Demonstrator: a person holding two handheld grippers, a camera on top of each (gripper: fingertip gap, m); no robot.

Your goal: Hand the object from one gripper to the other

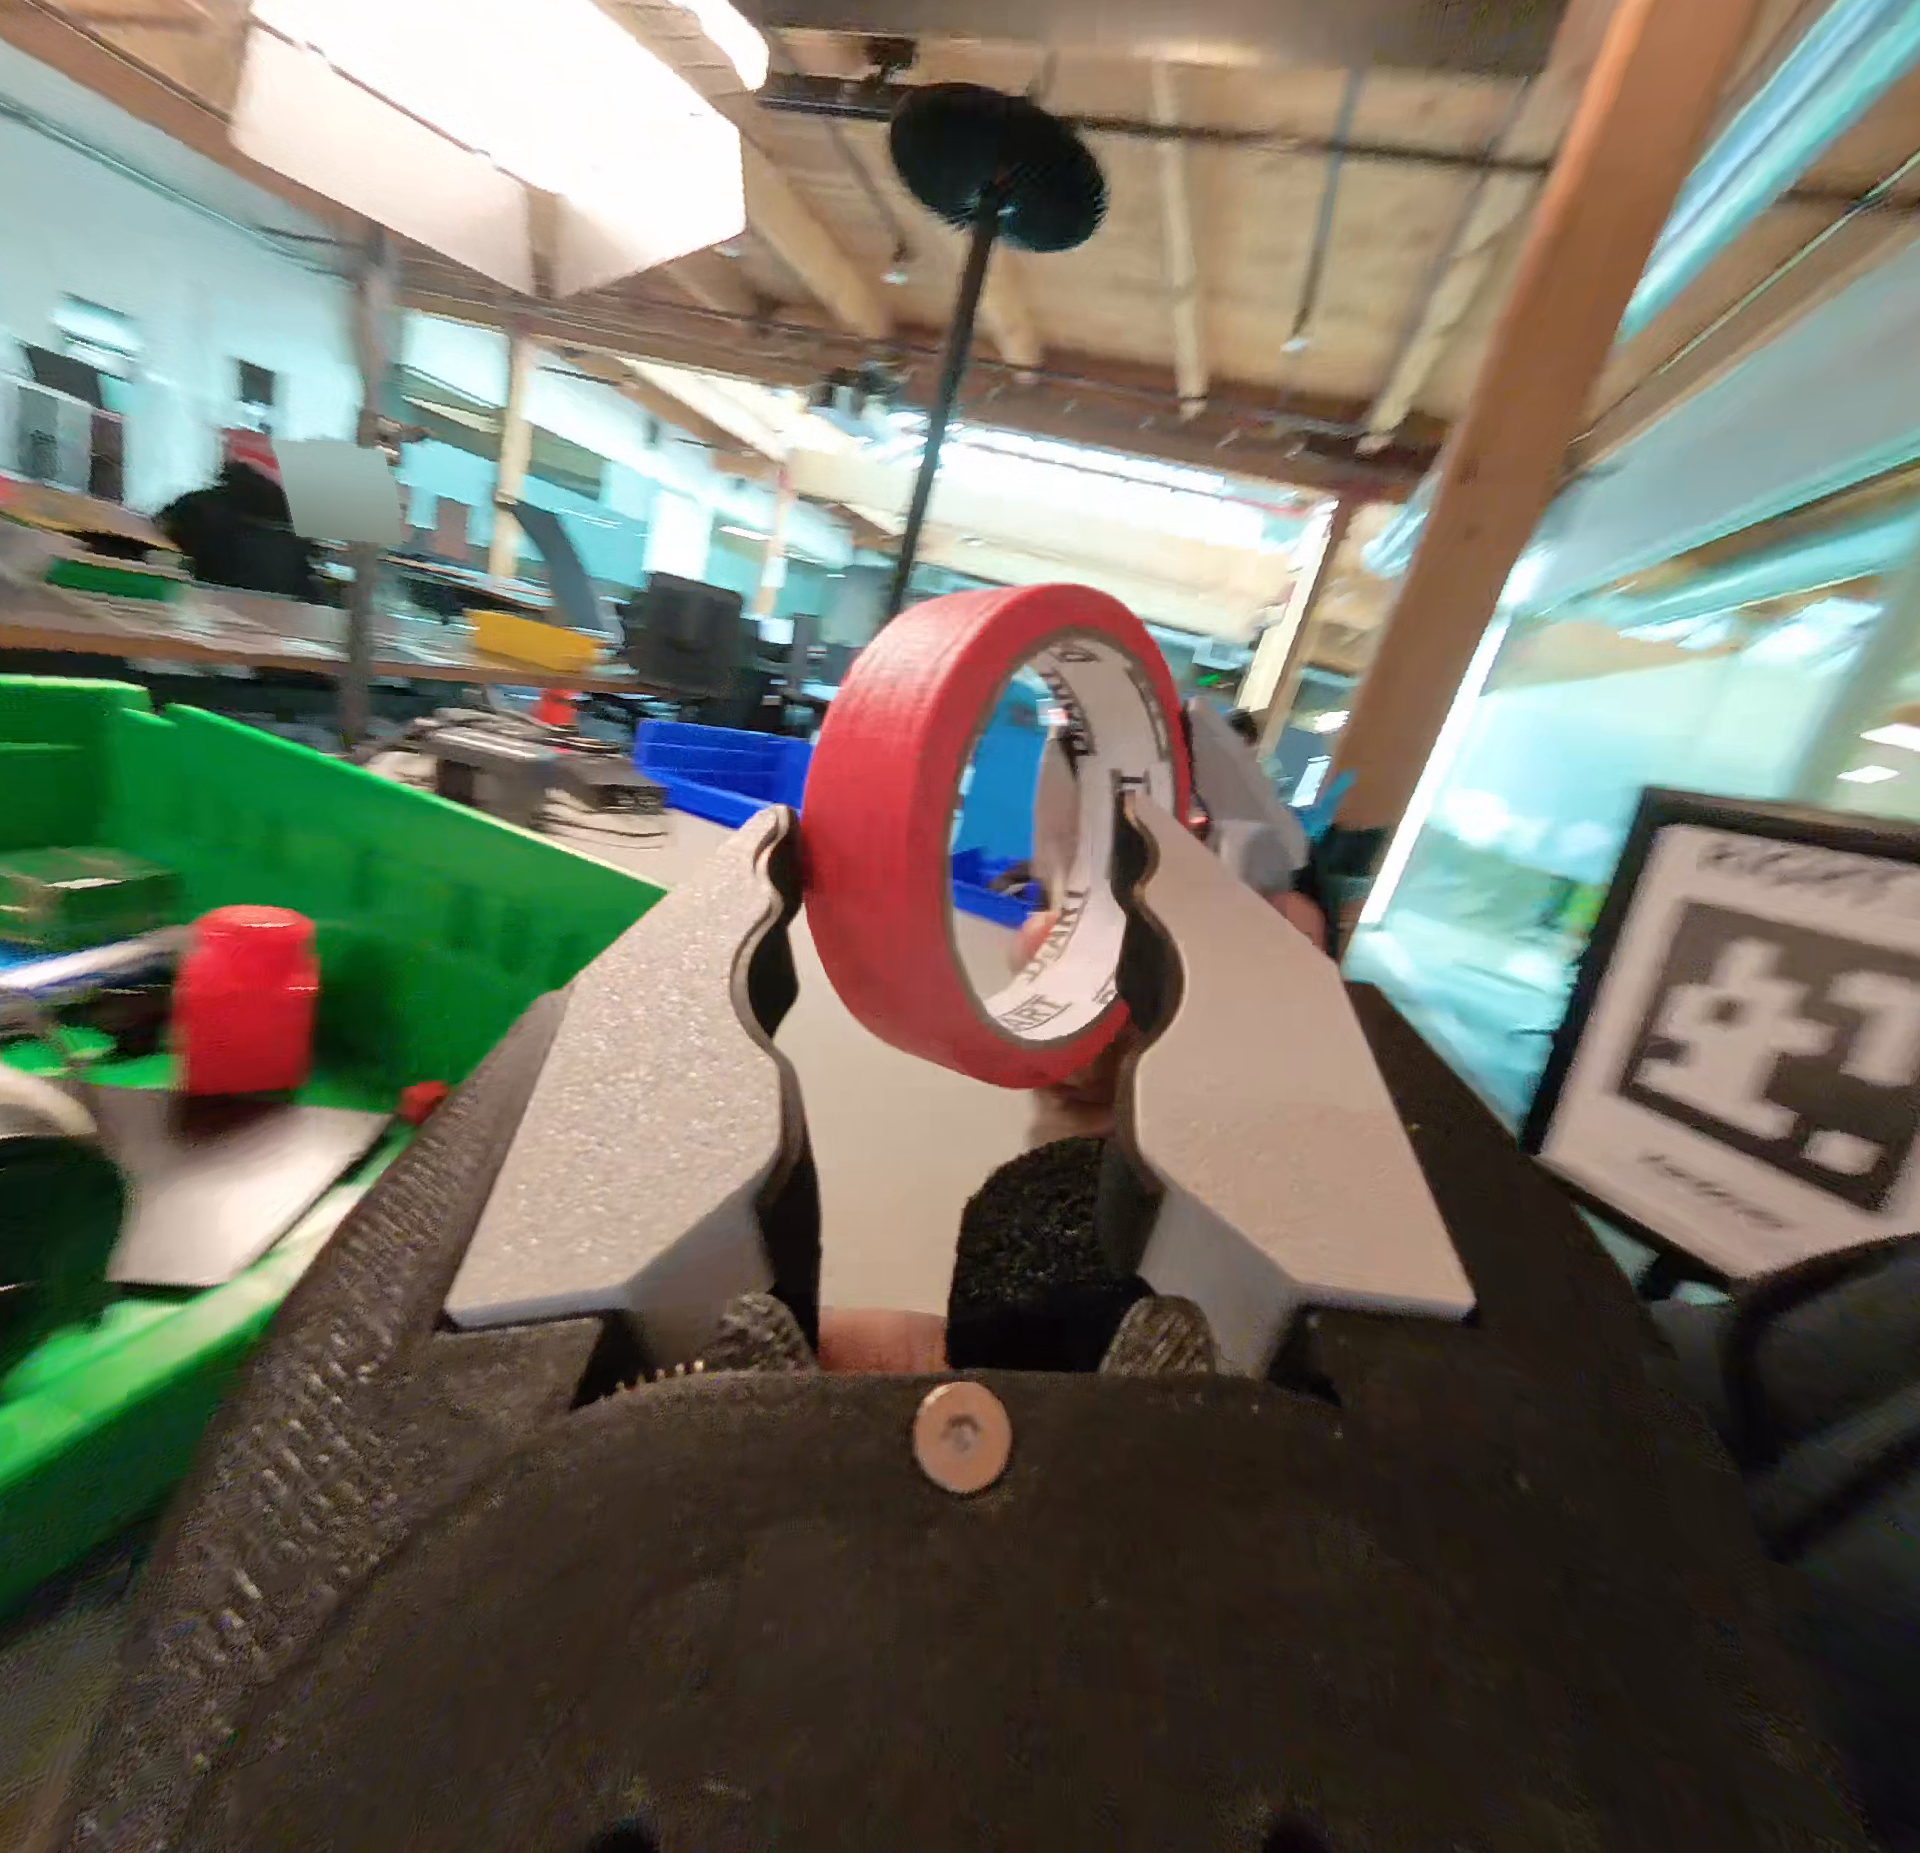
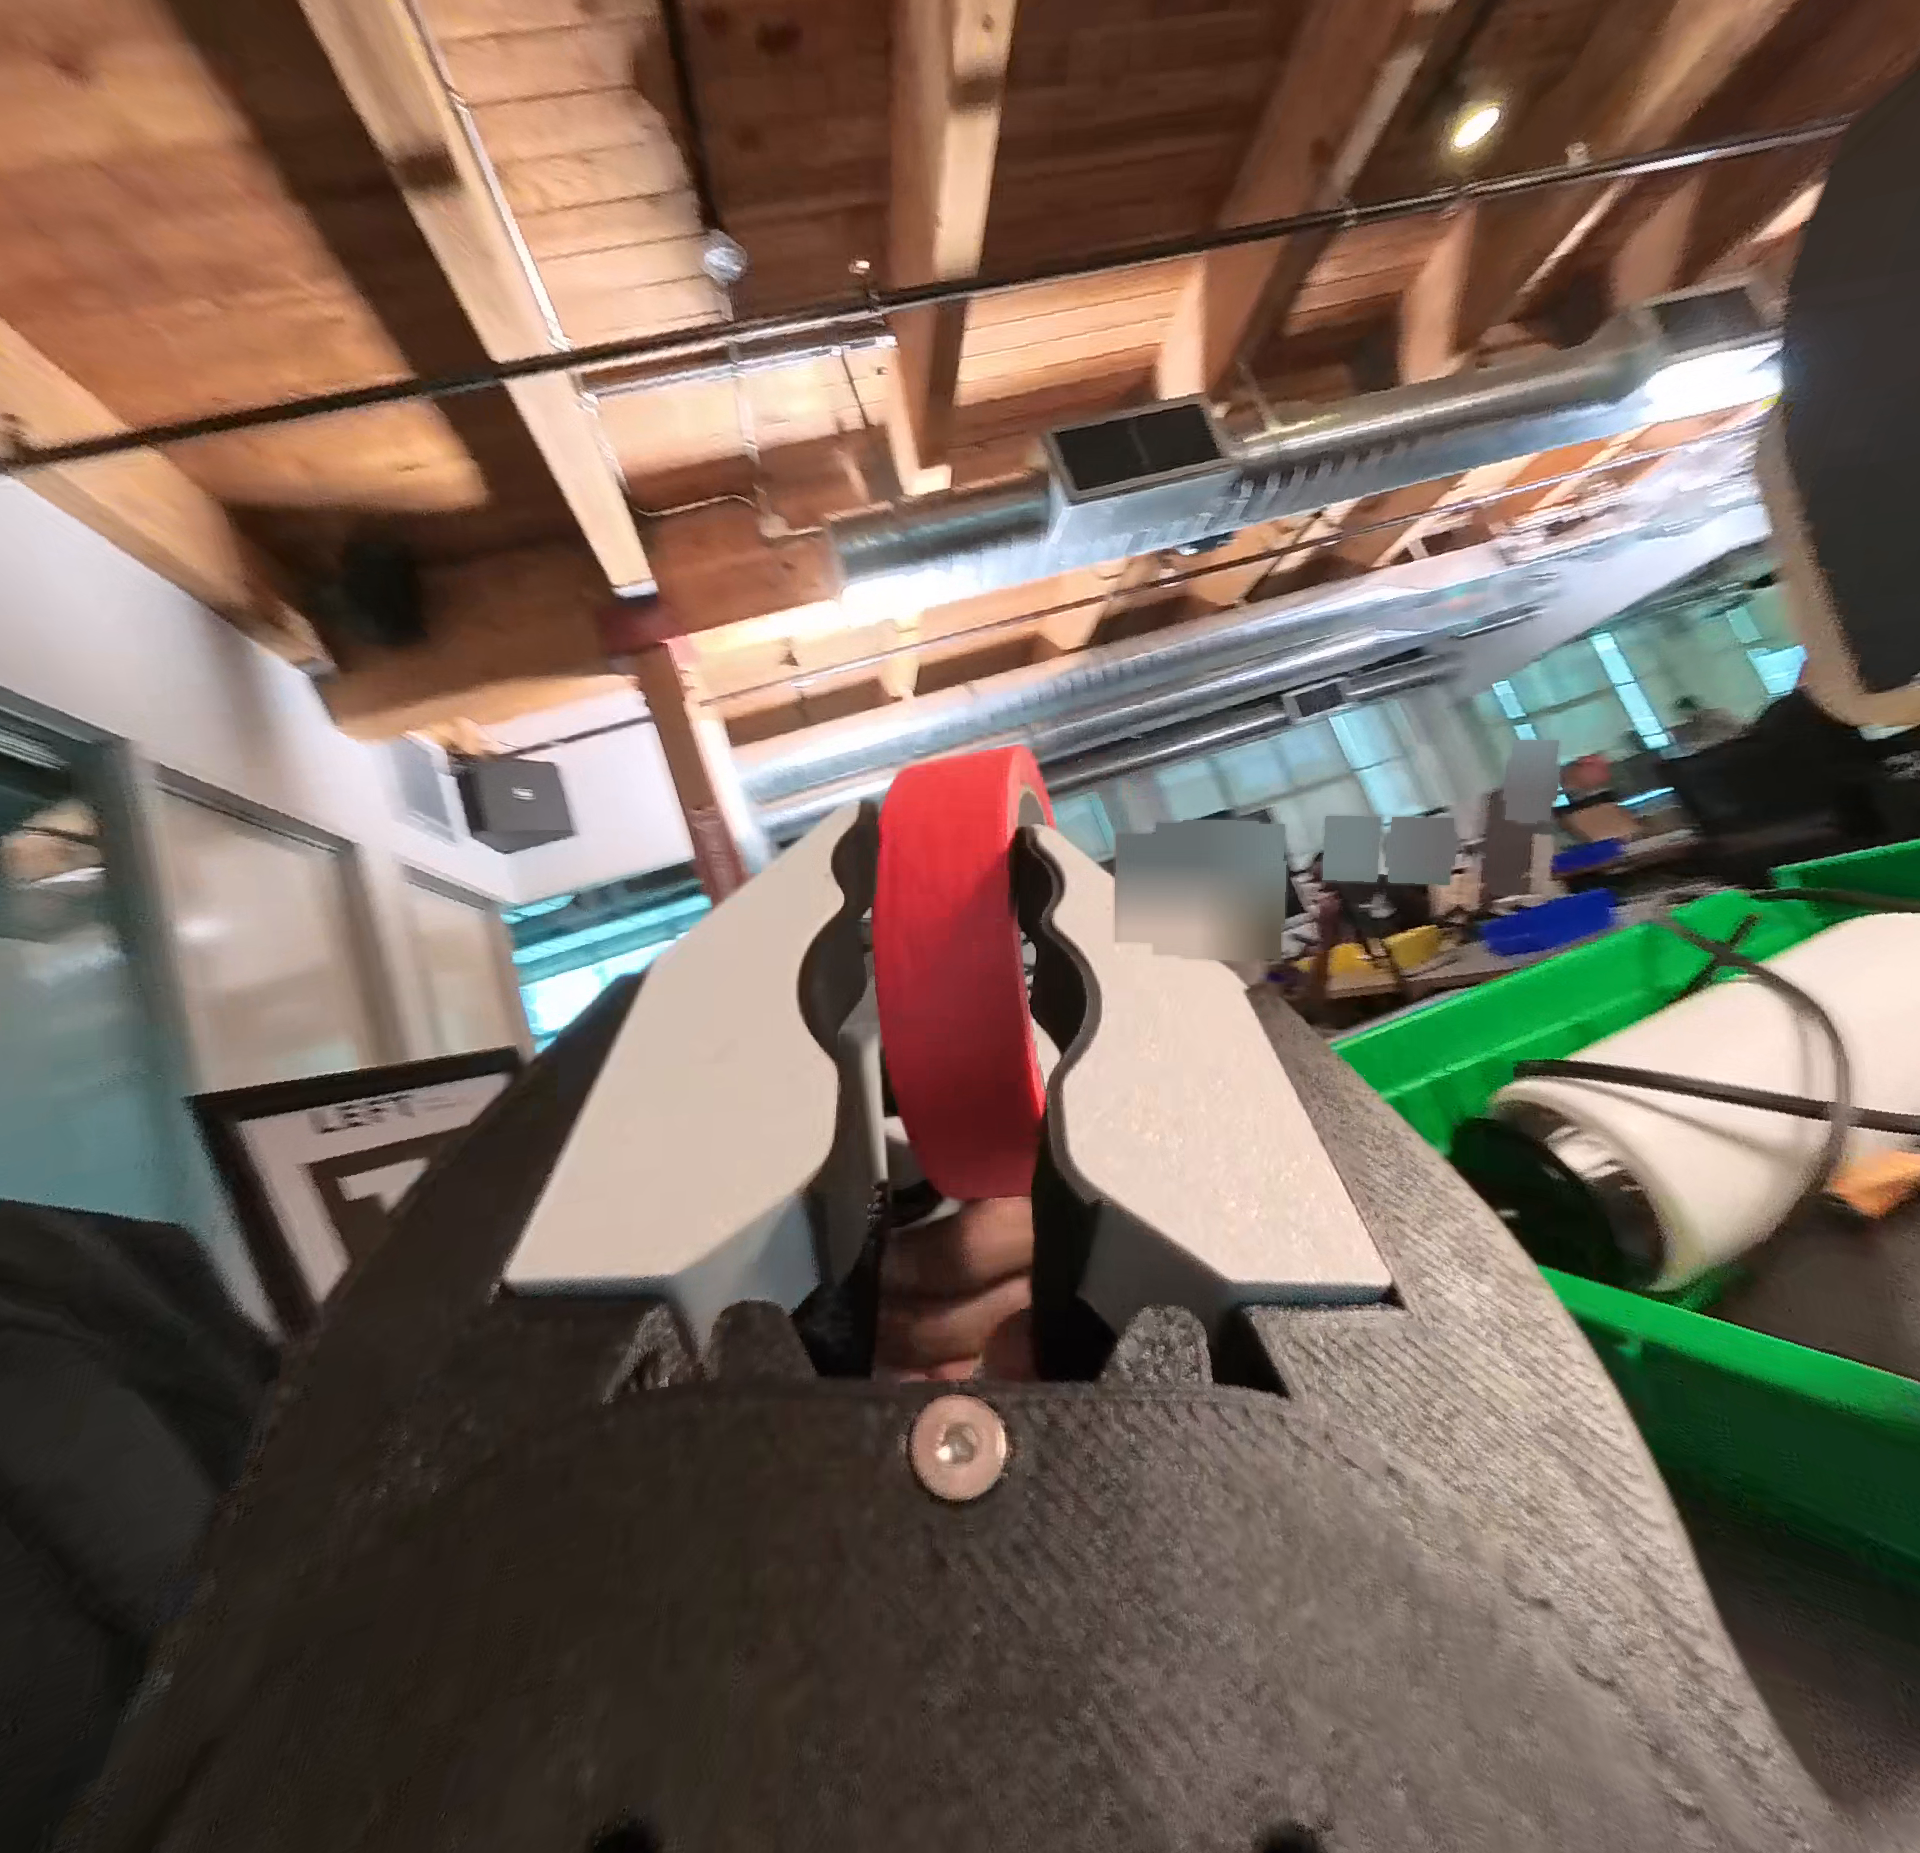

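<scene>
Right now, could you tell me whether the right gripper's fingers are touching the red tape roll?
Touching. The right wrist view shows the right gripper with both fingers pressed against the red tape roll's flat sides, no gap visible.

1. A red tape roll (image 1: 894,847) stands on edge, lifted, between the left gripper (image 1: 956,847) fingertips, which touch both sides of its band.
2. Left: a green bin (image 1: 436,868) holding a red cap (image 1: 244,998).
3. Right: a framed marker card (image 1: 1745,1034).
</scene>
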